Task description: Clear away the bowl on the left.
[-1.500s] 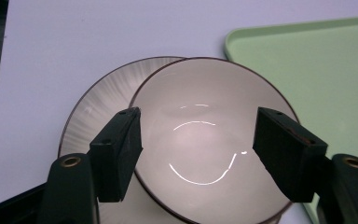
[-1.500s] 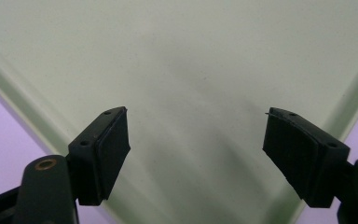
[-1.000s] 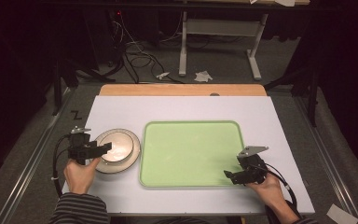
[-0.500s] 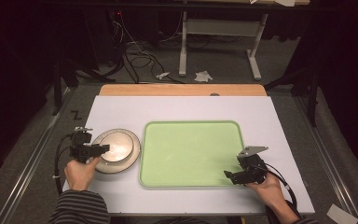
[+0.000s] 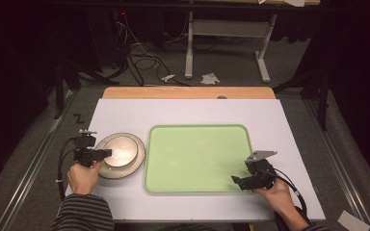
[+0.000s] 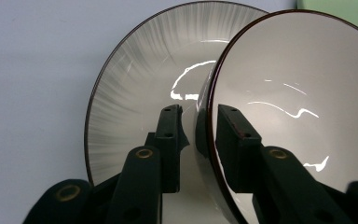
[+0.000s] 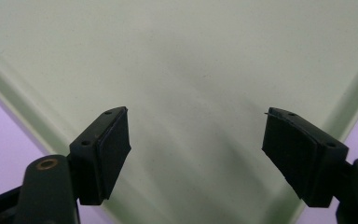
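We have the left gripper [image 6: 193,128], jaws just closing, clamped on the near-left rim of the bowl [image 6: 298,98] nested in its plate [image 6: 135,93] left of the green tray [image 5: 198,156], the right gripper [image 7: 196,144] gaping over the tray's near-right corner, so lifting remains.

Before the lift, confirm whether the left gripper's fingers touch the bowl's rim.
Touching. In the left gripper view the left gripper, just closing, has its fingers either side of the bowl rim, the inner one pressed against it.
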{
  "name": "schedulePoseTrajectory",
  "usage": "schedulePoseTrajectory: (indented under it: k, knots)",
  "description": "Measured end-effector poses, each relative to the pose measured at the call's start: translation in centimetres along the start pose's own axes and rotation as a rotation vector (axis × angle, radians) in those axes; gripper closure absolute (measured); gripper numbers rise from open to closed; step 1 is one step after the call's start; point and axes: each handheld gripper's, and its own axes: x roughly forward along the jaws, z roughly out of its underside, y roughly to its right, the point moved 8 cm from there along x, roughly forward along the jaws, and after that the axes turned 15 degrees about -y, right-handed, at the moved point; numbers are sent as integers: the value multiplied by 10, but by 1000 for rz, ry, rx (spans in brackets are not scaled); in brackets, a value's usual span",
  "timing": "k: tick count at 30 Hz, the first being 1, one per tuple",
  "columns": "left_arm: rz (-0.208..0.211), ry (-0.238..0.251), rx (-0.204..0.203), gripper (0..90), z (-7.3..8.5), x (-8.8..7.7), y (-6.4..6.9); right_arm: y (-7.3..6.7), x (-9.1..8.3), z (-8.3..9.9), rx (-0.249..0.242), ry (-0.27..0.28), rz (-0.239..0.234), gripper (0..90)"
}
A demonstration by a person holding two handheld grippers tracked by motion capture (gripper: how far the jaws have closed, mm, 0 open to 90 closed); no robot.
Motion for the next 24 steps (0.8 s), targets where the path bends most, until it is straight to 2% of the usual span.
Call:
schedulePoseTrajectory:
  k: [6,7,24]
  knots:
    - [27,-5,-4,789,0,0,1,0,0,0,-4,5,0,249]
    - [39,-6,-5,792,0,-1,0,0,0,0,-1,9,-2,250]
    - [79,-3,-17,814,0,-3,1,-1,0,-1,-12,11,-8,261]
